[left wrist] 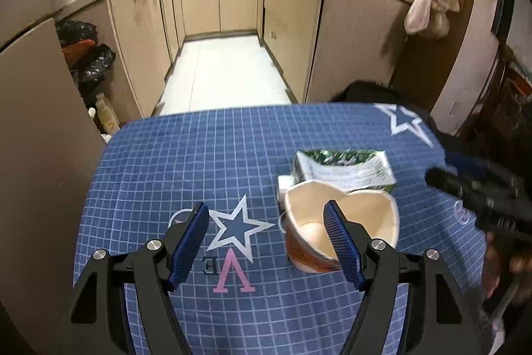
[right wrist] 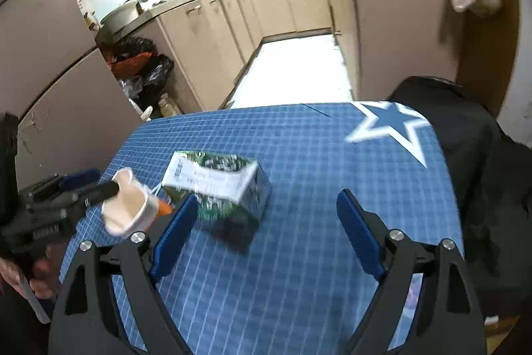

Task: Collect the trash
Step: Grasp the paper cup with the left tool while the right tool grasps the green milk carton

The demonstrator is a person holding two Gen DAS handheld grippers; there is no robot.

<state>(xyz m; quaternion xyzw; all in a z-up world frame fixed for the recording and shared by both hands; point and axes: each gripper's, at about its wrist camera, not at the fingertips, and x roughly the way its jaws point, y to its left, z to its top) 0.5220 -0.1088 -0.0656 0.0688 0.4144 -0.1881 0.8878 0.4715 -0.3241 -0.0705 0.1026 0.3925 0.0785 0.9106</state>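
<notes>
Standing over a tabletop (left wrist: 199, 155) covered with a blue checked cloth, a person holds a two-finger tool in each hand. The left gripper (left wrist: 267, 242) has its jaws spread wide, and nothing is pressed between the blue pads. A crushed paper cup (left wrist: 332, 222) lies on its side on the cloth, its cream inside turned toward the camera; the right-hand finger of this gripper covers part of the cup's mouth in the left wrist view, but I cannot tell if it touches the cup. Just behind the cup, toward 12 o'clock, lies a flattened green and white carton (left wrist: 345, 170), touching or nearly touching the cup. A white star with a blue centre (left wrist: 239, 227) is printed on the cloth between the two left fingers.

The right gripper (right wrist: 266, 222) also has its jaws wide apart, with no thing held. In its own view the carton (right wrist: 219, 185) lies near its left finger, at about 11 o'clock from the gap, and the cup (right wrist: 128, 205) is further to 9 o'clock, beside the left gripper (right wrist: 66, 198), which is blurred there.

Behind the tabletop, at 12 o'clock, beige kitchen cabinets (left wrist: 232, 5) stand around a pale floor (left wrist: 226, 72). Dark plastic bags (left wrist: 86, 55) are piled at 10 o'clock.
</notes>
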